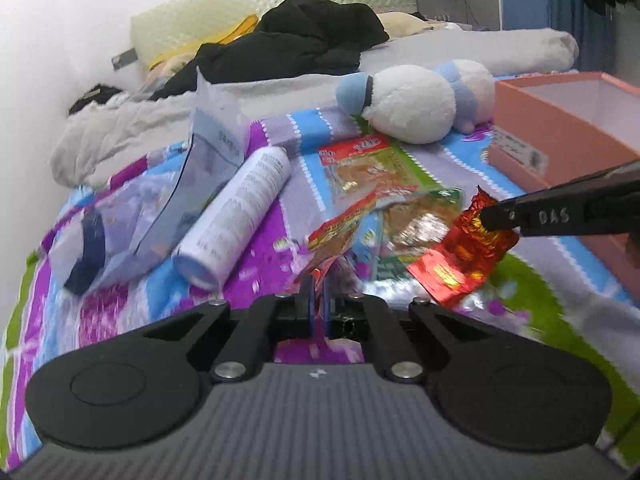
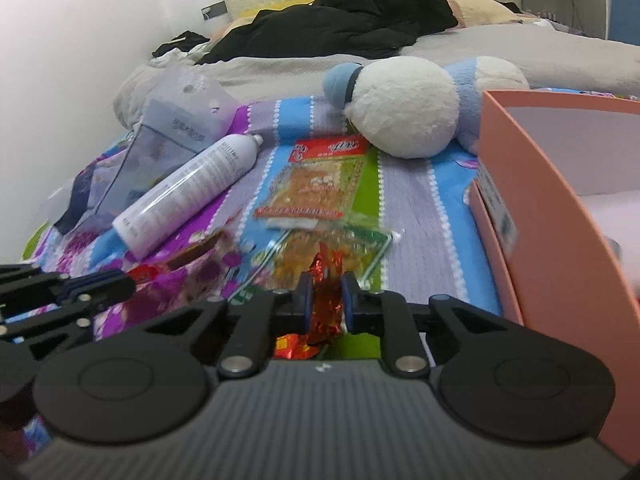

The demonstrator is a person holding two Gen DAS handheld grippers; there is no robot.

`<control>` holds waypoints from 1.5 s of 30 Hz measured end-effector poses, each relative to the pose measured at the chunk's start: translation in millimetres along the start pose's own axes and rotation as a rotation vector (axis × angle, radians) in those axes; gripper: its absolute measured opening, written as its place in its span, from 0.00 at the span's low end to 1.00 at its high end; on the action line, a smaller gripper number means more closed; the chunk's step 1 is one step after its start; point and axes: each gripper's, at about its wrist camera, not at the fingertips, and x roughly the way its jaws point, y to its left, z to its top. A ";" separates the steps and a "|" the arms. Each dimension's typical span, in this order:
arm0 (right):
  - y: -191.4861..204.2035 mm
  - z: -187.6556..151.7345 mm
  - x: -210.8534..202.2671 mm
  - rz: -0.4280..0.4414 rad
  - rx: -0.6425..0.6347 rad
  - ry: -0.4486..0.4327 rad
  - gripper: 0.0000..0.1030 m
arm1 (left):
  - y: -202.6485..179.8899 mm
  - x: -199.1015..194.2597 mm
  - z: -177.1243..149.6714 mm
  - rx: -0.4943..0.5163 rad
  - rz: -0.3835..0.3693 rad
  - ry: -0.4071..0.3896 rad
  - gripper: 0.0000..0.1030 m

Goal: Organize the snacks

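My left gripper (image 1: 319, 294) is shut on the corner of a red-and-brown snack packet (image 1: 334, 236), which rises off the striped blanket (image 1: 132, 308). My right gripper (image 2: 326, 294) is shut on a crinkled red foil packet (image 2: 325, 304). In the left wrist view the right gripper (image 1: 490, 218) comes in from the right, and the red foil packet (image 1: 460, 258) hangs from its tips. In the right wrist view the left gripper (image 2: 102, 284) sits at the left edge with its packet (image 2: 196, 254). Two green-and-orange snack packets (image 2: 320, 184) (image 2: 336, 246) lie flat on the blanket.
An open pink cardboard box (image 2: 532, 184) stands at the right, close to the right gripper. A white-and-blue plush toy (image 2: 404, 108) lies behind the packets. A white bottle (image 1: 240, 216) and a clear plastic pouch (image 1: 200, 168) lie to the left. Black clothing (image 1: 304, 44) is piled at the headboard.
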 end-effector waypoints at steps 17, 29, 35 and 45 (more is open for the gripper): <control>6.7 -65.1 -122.1 0.039 -0.034 0.083 0.15 | -32.0 -121.0 -35.7 -0.225 -0.088 0.091 0.04; -13.4 -111.0 -164.1 -0.018 0.008 0.140 0.15 | -60.2 -135.9 -65.0 -0.257 -0.198 0.200 0.08; -29.8 -118.1 -161.8 -0.042 0.038 0.159 0.16 | -54.3 -139.3 -70.2 -0.327 -0.228 0.209 0.73; -41.9 -130.6 -165.4 -0.065 -0.019 0.158 0.59 | -42.8 -102.9 -82.0 -0.385 -0.187 0.273 0.83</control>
